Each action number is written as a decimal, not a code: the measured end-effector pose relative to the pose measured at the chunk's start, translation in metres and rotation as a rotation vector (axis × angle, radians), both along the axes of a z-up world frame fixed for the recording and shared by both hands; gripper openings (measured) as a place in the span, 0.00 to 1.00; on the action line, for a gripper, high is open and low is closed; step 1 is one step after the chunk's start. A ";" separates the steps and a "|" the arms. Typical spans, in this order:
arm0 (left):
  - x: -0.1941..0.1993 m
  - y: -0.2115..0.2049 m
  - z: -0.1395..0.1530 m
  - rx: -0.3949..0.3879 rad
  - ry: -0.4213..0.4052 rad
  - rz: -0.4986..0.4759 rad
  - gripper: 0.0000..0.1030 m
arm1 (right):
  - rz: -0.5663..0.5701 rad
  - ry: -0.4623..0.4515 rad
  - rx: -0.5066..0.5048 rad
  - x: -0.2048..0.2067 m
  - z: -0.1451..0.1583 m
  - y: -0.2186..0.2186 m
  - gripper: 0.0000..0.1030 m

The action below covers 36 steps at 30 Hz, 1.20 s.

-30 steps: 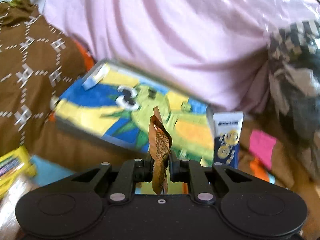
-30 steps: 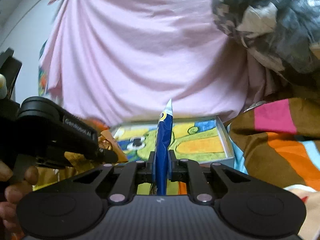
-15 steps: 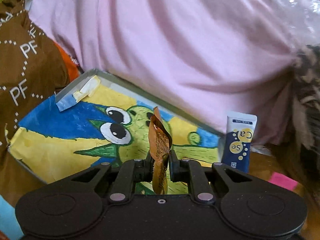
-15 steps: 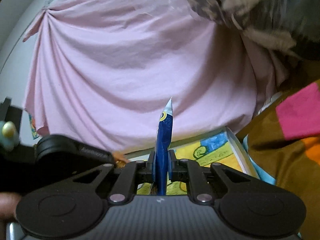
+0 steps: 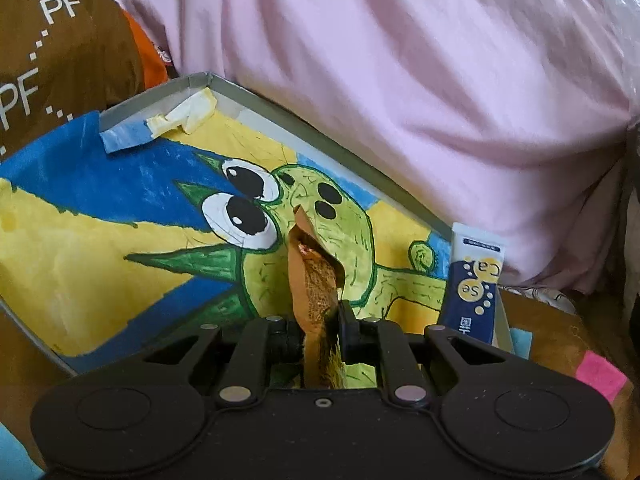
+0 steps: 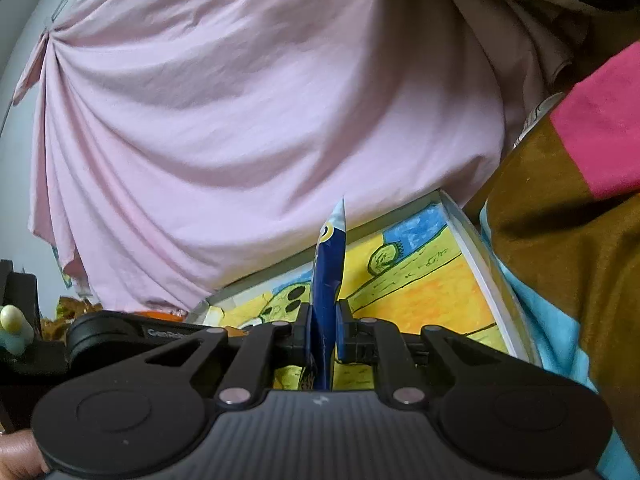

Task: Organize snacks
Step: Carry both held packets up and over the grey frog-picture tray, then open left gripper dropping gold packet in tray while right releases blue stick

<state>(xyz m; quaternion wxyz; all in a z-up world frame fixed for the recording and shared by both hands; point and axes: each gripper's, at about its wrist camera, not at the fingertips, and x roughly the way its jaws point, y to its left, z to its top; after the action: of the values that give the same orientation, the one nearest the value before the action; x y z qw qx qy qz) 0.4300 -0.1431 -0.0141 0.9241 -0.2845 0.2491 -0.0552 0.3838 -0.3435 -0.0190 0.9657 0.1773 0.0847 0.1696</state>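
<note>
My left gripper (image 5: pixel 318 320) is shut on a brown snack packet (image 5: pixel 310 276) and holds it over a shallow grey box (image 5: pixel 280 116) whose floor bears a yellow, blue and green cartoon drawing. My right gripper (image 6: pixel 324 328) is shut on a blue snack packet (image 6: pixel 329 272), seen edge-on, over the same box (image 6: pixel 480 248) near its right wall. The blue packet also shows in the left wrist view (image 5: pixel 474 288), upright at the box's right end. The left gripper's body (image 6: pixel 120 336) shows at the left of the right wrist view.
A pink cloth (image 5: pixel 400 80) hangs just behind the box. A brown patterned blanket (image 5: pixel 60 48) lies left of it. Brown bedding with pink and light blue patches (image 6: pixel 580 200) lies right of the box. Several crinkly wrappers (image 6: pixel 72 308) sit far left.
Both grippers have moved forward and down toward the box, each still holding its packet. The box now fills more of both views.
</note>
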 end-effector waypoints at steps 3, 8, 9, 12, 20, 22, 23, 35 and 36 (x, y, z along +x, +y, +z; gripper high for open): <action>-0.002 -0.006 0.001 0.053 -0.016 -0.008 0.16 | -0.011 0.007 -0.034 -0.001 0.001 0.003 0.13; -0.004 -0.003 0.002 0.043 -0.015 0.013 0.34 | -0.034 0.007 -0.071 -0.002 0.001 0.007 0.18; -0.005 -0.001 0.002 0.036 -0.012 0.018 0.38 | -0.040 0.004 -0.073 -0.002 0.001 0.007 0.19; -0.010 0.004 0.003 0.011 -0.014 0.032 0.56 | -0.038 -0.004 -0.070 -0.003 0.001 0.004 0.30; -0.033 0.018 0.020 0.002 -0.049 0.068 0.86 | -0.073 -0.056 -0.108 -0.018 0.014 0.002 0.71; -0.041 0.024 0.026 0.001 -0.054 0.091 0.90 | -0.091 -0.068 -0.120 -0.026 0.020 0.002 0.78; -0.045 0.027 0.028 0.003 -0.054 0.094 0.91 | -0.097 -0.072 -0.122 -0.030 0.023 0.002 0.82; -0.088 0.048 0.054 0.067 -0.069 0.080 0.99 | -0.162 -0.113 -0.192 -0.090 0.058 0.008 1.00; -0.093 0.050 0.056 0.063 -0.072 0.083 0.99 | -0.169 -0.113 -0.197 -0.096 0.059 0.009 1.00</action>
<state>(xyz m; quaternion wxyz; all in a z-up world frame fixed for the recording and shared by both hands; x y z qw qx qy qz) 0.3371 -0.0932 0.0423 0.9424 -0.2633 0.2053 -0.0193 0.2875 -0.3342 0.0405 0.9925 0.0783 0.0311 0.0884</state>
